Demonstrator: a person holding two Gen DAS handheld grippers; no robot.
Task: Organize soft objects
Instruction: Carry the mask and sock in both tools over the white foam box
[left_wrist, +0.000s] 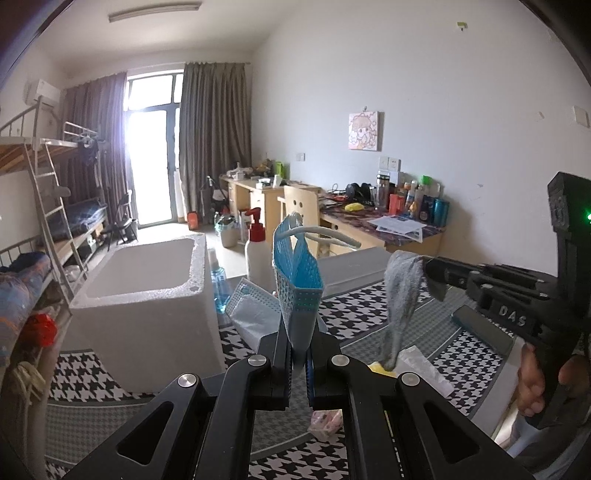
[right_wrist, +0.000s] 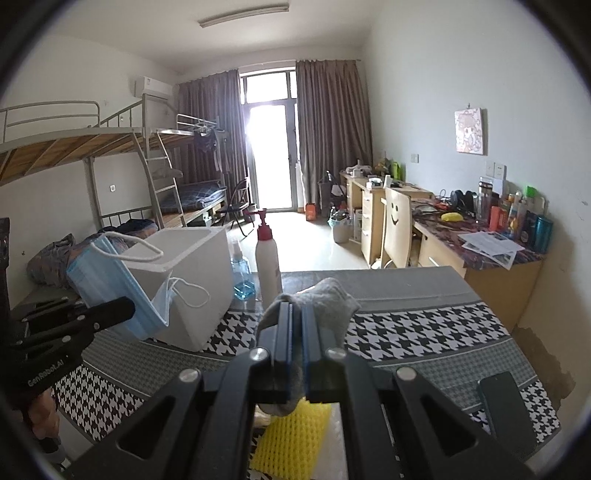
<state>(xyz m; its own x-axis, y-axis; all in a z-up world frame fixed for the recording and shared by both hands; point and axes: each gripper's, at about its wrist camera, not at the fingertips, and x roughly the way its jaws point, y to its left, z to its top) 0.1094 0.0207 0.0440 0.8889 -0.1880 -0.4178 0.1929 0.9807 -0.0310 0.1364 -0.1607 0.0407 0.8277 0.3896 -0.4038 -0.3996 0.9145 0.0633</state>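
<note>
- The left gripper (left_wrist: 300, 354) is raised over the table with its fingers clamped on the lower edge of a stack of blue face masks (left_wrist: 297, 280); the stack stands upright above the tips, long axis roughly vertical, with a white ear loop (left_wrist: 325, 233) arching off the top toward the right.
- The right gripper (right_wrist: 295, 332) is level with it and well off to its right, a bare hand (left_wrist: 535, 384) wrapped round its handle. Its fingers are pinched tight on a grey sock (right_wrist: 328, 299); in the left wrist view the sock (left_wrist: 400, 295) hangs down lengthwise from the tips, its lower end reaching close to the table.
- Below the right gripper lies a yellow mesh sponge (right_wrist: 291, 439) on the houndstooth tablecloth (right_wrist: 424, 332), with a dark phone (right_wrist: 506, 413) further right near the table edge.
- Another pale blue mask (left_wrist: 251, 310) lies flat on the cloth just beyond the left gripper.
- Behind it stands a white foam box (left_wrist: 147, 295), open-topped; the part of its inside that shows is bare white.
- Just beside the box stand a blue spray bottle (left_wrist: 218, 280) and a white pump bottle with a red head (left_wrist: 256, 251).
- At the far end are a wooden chair (right_wrist: 397, 225), cluttered desks (right_wrist: 491, 243) and bunk beds (right_wrist: 110, 147).
</note>
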